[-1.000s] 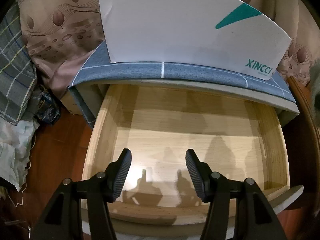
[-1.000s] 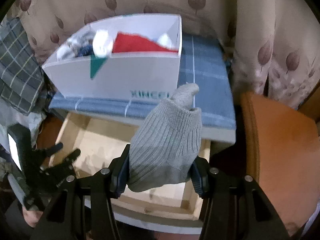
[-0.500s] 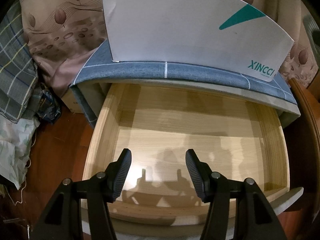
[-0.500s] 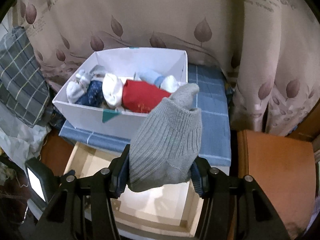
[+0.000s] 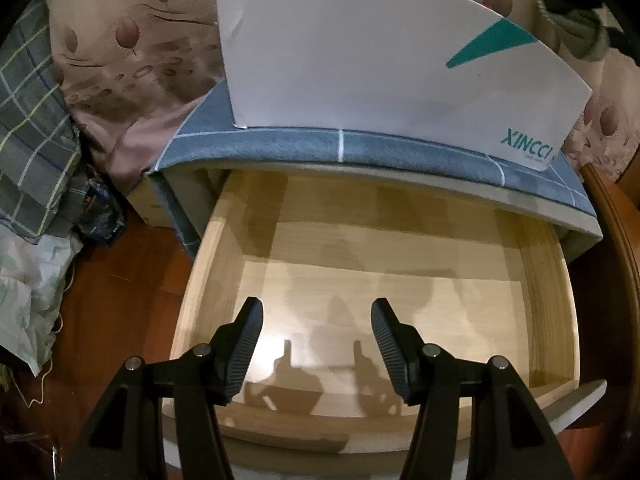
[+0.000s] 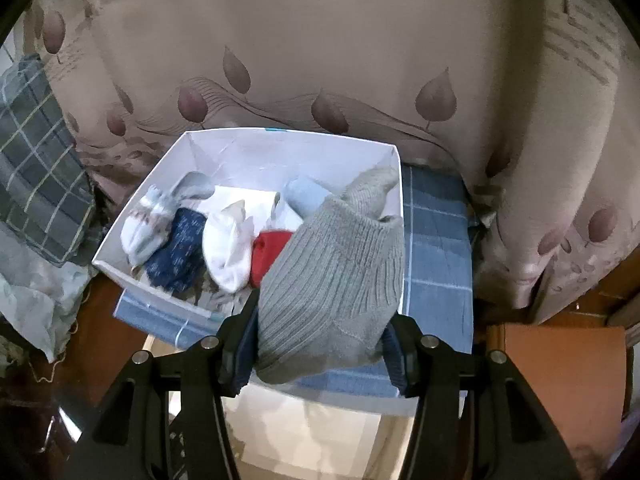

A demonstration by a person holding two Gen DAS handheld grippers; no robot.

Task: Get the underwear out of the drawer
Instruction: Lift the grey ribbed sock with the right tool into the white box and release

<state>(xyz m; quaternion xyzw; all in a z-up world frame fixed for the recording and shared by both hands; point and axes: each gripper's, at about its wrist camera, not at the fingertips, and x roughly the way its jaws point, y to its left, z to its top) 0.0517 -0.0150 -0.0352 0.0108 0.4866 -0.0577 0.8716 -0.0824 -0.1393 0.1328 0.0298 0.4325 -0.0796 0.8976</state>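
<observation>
Drawer (image 5: 360, 280): pale smooth wood, satin sheen. Box (image 5: 380, 60): white matt card. Grey bundle (image 6: 332, 280): ribbed knit cloth, gripped by ridged black matt plastic pads (image 6: 396, 356). Cabinet top (image 6: 436, 264): blue checked woven cloth. Floor (image 5: 120, 300) at 9 o'clock: glossy red-brown wood. Curtain (image 6: 320, 60): printed cloth

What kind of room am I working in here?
Probably a bedroom: an open wooden drawer under a cloth-covered cabinet, a white box of rolled socks on it, and a leaf-print curtain behind.
</observation>
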